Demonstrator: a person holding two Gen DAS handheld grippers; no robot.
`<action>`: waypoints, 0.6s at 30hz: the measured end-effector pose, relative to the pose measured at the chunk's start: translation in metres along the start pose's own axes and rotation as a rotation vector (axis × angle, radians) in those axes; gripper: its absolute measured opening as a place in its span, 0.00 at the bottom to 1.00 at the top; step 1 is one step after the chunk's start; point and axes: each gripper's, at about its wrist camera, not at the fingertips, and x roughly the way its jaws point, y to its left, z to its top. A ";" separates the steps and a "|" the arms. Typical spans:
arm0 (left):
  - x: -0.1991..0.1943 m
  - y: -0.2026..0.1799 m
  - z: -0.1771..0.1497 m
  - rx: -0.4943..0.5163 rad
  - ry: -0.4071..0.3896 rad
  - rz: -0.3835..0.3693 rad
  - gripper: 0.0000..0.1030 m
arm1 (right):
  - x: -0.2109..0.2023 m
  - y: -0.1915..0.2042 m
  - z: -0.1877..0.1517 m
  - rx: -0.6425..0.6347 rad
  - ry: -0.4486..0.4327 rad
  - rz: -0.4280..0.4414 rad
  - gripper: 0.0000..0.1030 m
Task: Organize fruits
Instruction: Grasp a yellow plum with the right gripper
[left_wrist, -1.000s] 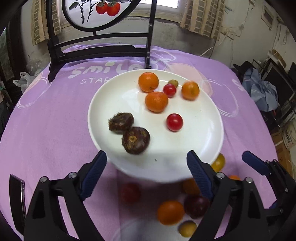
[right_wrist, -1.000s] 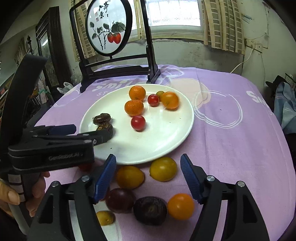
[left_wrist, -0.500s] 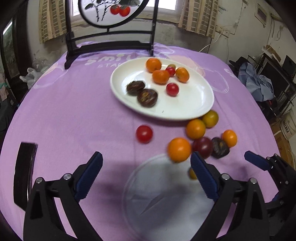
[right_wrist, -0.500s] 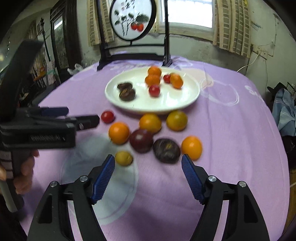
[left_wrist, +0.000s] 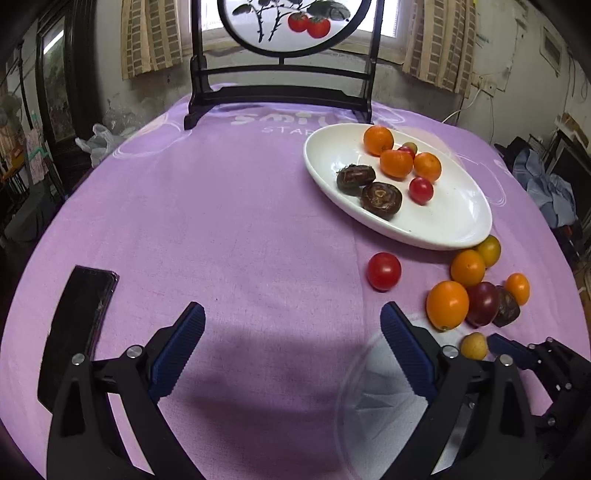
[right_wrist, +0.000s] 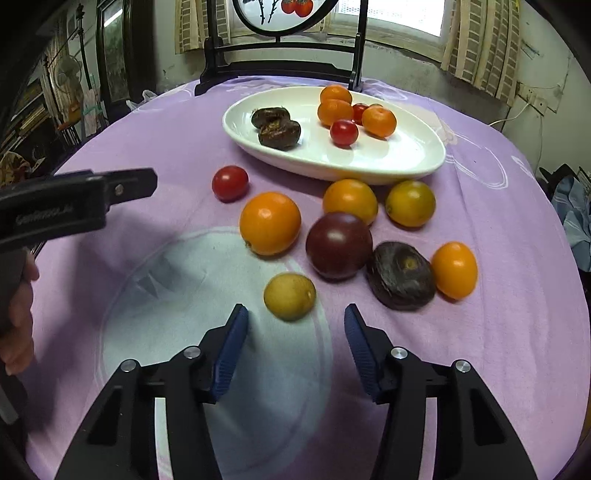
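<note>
Closing right claw (right_wrist: 294, 334), yellow fruit (right_wrist: 289, 296) ahead

2 fisheye cameras are each riding on hand-held tongs, looking forward and steeply down along the blue fingers at a purple-clothed bench (left_wrist: 240, 229). The left view is sitting farther left, with the white plate (left_wrist: 458, 229) at its upper right and the loose fruit at its right edge. The right view is hanging closer, with the loose fruit filling its centre and the white plate (right_wrist: 406, 162) beyond. Both are sharing the plate, the loose fruit and the round screen (left_wrist: 291, 22) at the far side.
</note>
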 end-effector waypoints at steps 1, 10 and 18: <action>0.002 0.001 0.000 -0.005 0.013 -0.011 0.91 | 0.001 0.000 0.003 0.008 -0.006 0.005 0.40; 0.019 -0.009 -0.008 0.020 0.061 -0.001 0.91 | -0.012 -0.007 -0.009 0.018 -0.023 0.065 0.27; 0.021 -0.019 -0.013 0.043 0.073 -0.061 0.91 | -0.044 -0.027 -0.033 0.034 -0.082 0.078 0.27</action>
